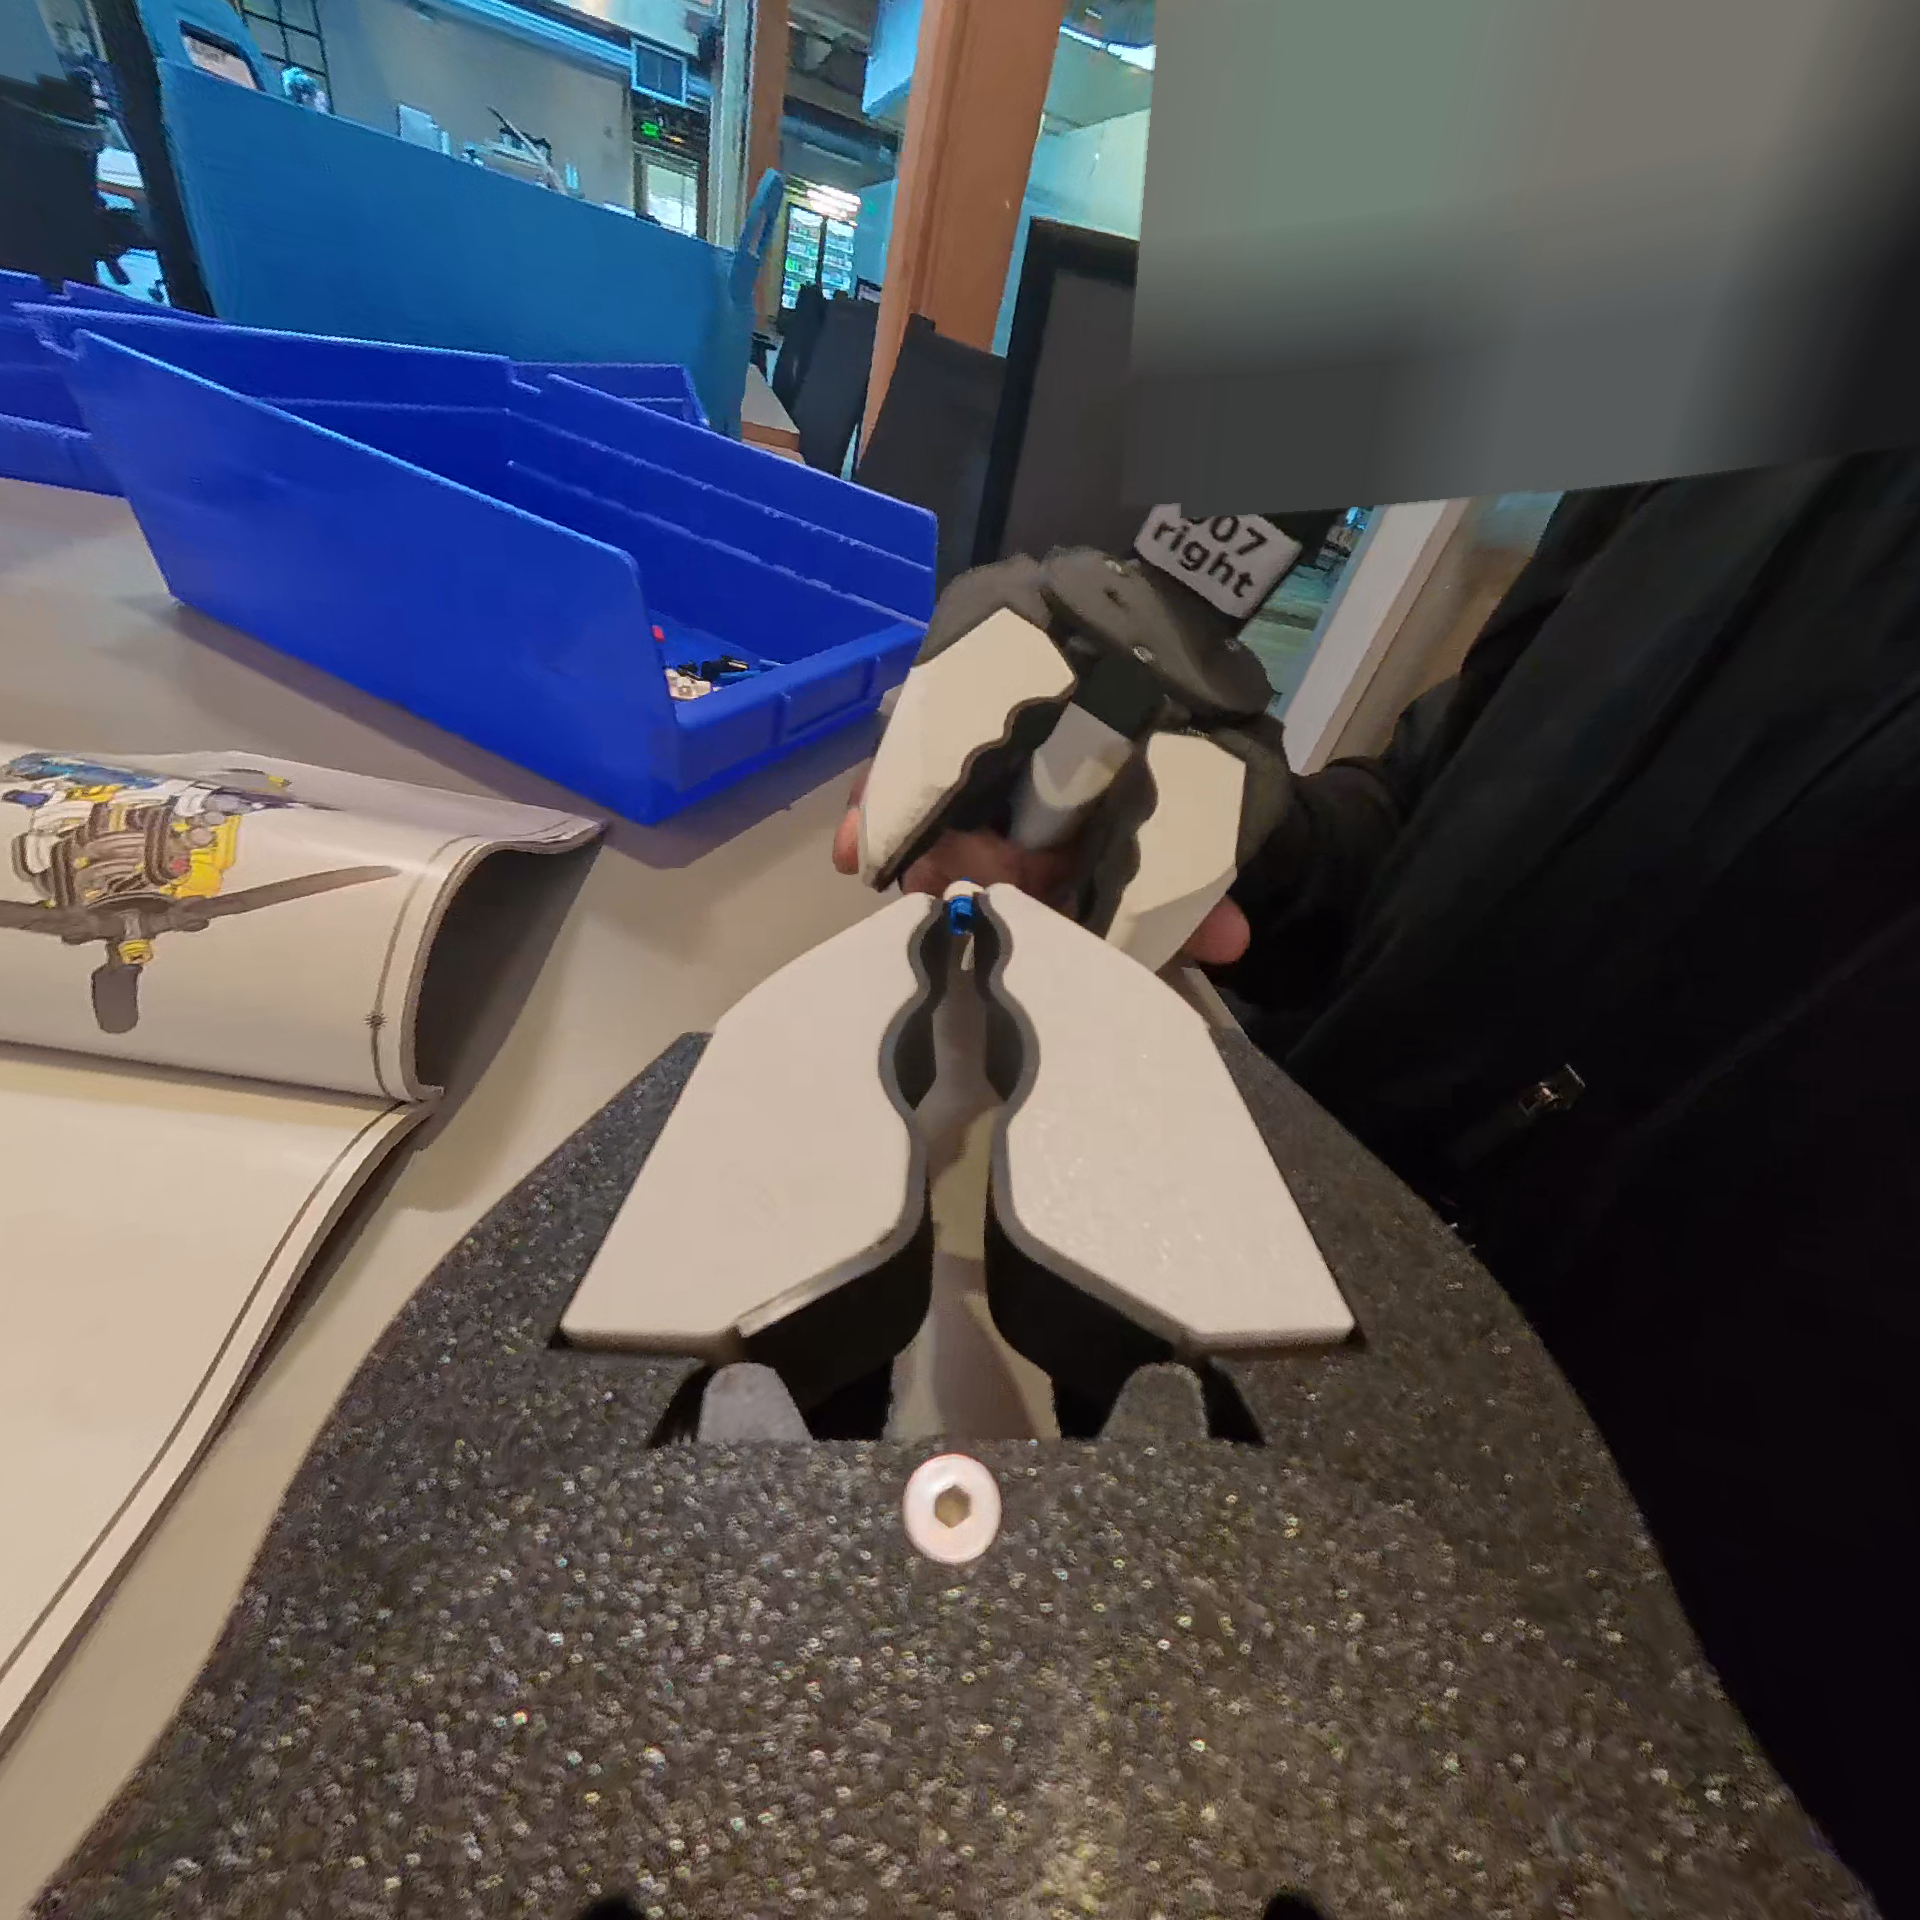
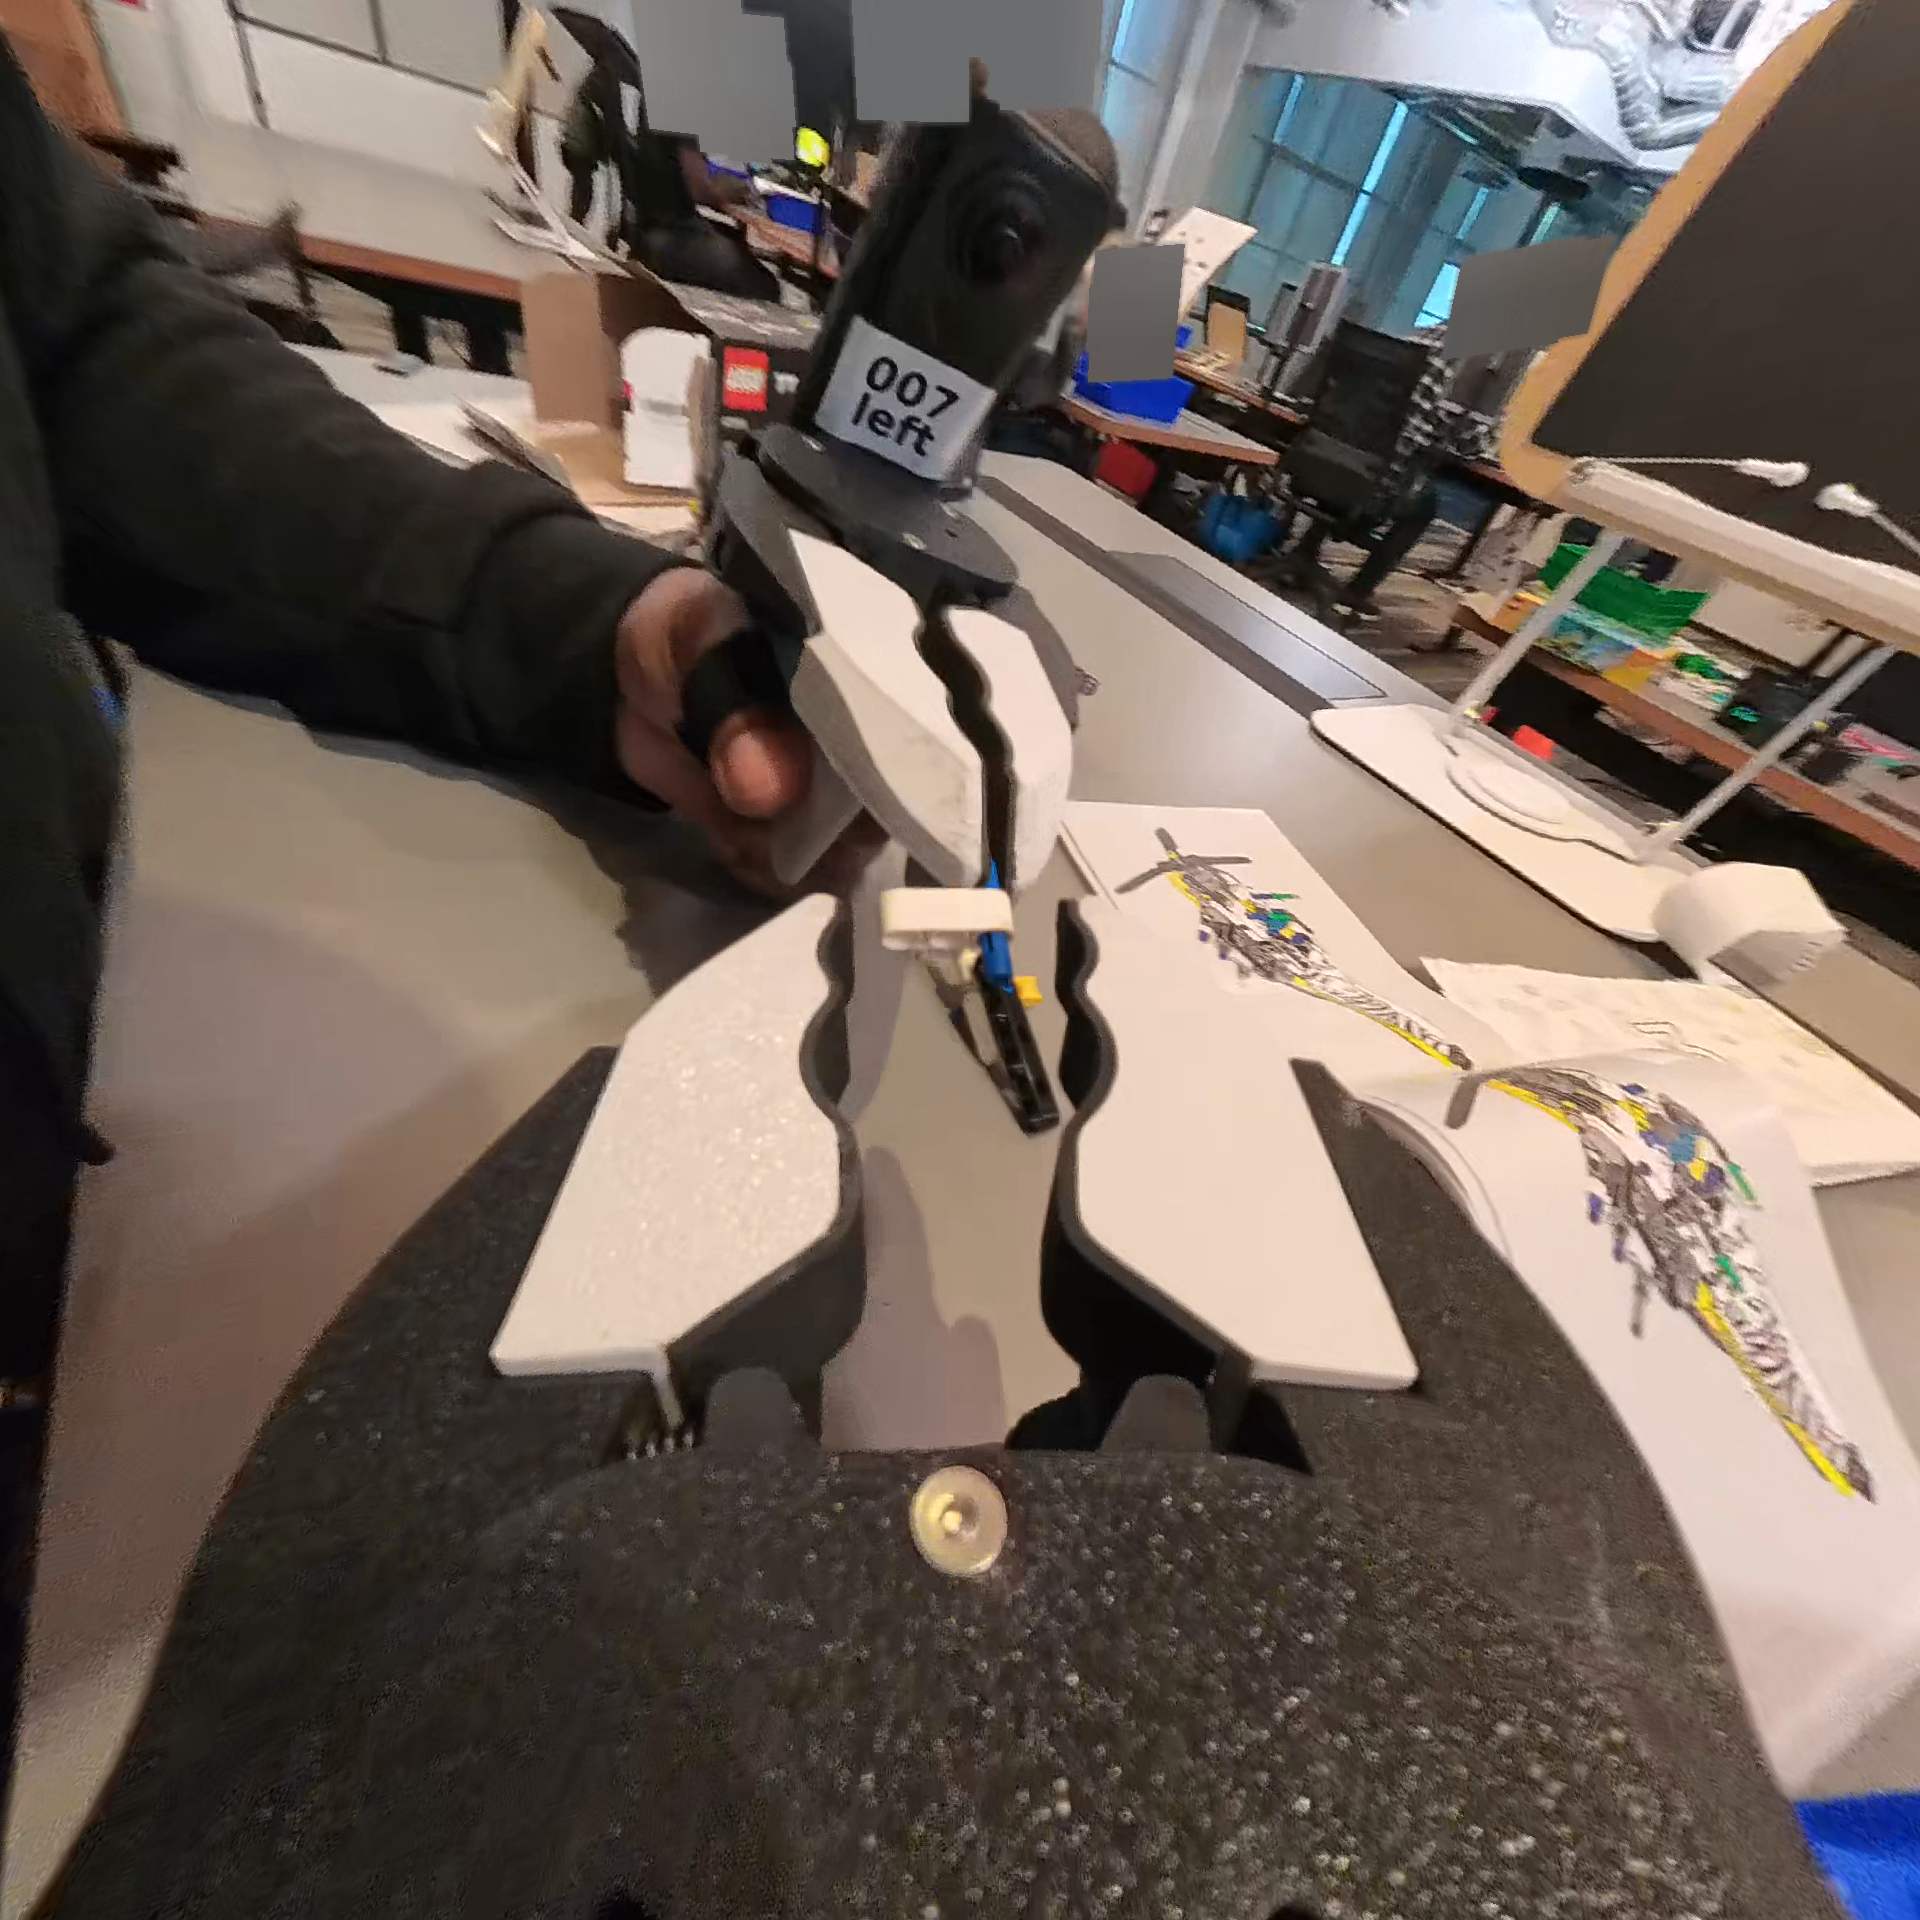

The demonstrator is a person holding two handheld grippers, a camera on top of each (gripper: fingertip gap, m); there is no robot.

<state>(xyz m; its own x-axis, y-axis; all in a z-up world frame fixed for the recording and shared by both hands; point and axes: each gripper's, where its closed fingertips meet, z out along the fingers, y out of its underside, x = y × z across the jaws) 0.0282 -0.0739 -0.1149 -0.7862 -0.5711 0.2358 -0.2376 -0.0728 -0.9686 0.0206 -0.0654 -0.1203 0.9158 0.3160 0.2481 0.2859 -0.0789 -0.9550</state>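
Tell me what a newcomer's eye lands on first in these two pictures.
First, the left gripper pinching a small blue pin at its fingertips; a white, black and yellow brick assembly hangs from it between the open right gripper fingers, untouched. Behind, a blue bin sits beside an open instruction booklet.

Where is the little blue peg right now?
The blue peg is pinched at the left gripper tips, in front of the open right gripper, above the grey table.

A long blue plastic bin [image 1: 540, 623] stands on the grey table [image 1: 312, 675]; just beside it lies an open paper booklet [image 1: 208, 935] showing coloured drawings.
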